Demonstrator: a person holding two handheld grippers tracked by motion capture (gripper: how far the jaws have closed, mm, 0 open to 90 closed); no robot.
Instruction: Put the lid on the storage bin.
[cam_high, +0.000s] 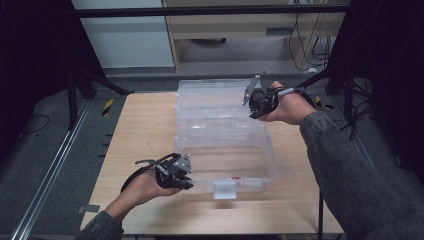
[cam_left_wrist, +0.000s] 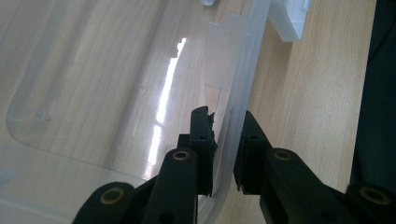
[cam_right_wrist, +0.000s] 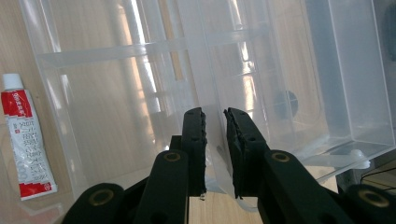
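**Both tools gripping the open clear box, lid not yet folded over**

A clear rectangular plastic storage box is lying on the light wooden tabletop, its hinged clear lid thrown open flat toward the far side. A white clip latch is sitting on the box's near wall. A red-and-white tube is lying inside the box, seen in the right gripper view.

Progress: judging by the grips, both holds are taken and the closing is yet to come; the lid is still fully open, the latch unfastened.

The left tool is pinching the near-left rim of the box, one jaw inside the wall, one outside, nearly closed on the thin plastic. The right tool is clamping a thin clear edge at the right end of the lid, jaws nearly together.

Pose: the left hand is coming in low from the near-left corner, tool pointing right along the tabletop. The right hand is reaching across the far right, grey-sleeved forearm stretched out, tool pointing left at the lid.
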